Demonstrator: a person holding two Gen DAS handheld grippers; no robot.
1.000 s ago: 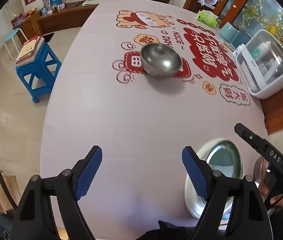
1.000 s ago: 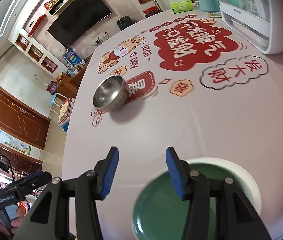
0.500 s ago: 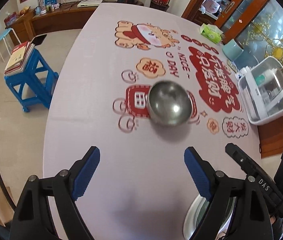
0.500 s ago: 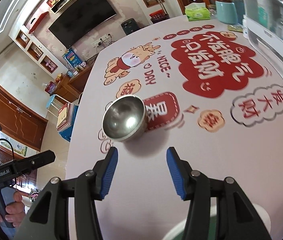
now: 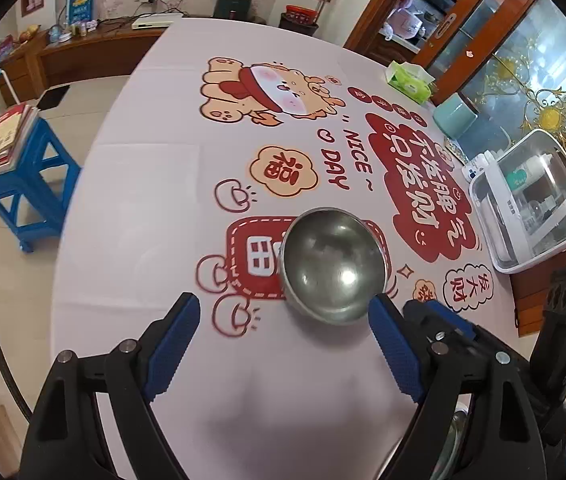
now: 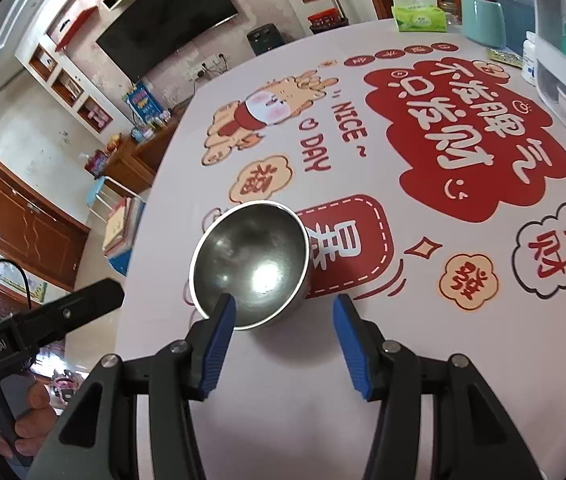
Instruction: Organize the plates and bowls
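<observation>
A steel bowl (image 5: 333,266) (image 6: 249,266) stands upright and empty on the printed tablecloth (image 5: 143,208). My left gripper (image 5: 283,336) hangs just short of it, open wide; the bowl's near wall sits close ahead of its right fingertip (image 5: 383,320). My right gripper (image 6: 283,320) is open at a narrower gap, and its left fingertip (image 6: 225,316) overlaps the bowl's near rim without either pad pressing on it. In the right wrist view the left gripper's body (image 6: 43,328) shows at the left, held by a hand (image 6: 31,412).
A clear plastic box (image 5: 531,208) stands at the table's right edge, with a teal container (image 5: 455,114) and a tissue pack (image 5: 409,80) beyond it. A blue stool (image 5: 23,168) stacked with books stands on the floor beside the table's left edge.
Both grippers moved forward across the table toward the steel bowl, which now looms close. The green plate dropped out of both views behind them. Neither gap visibly changed.
</observation>
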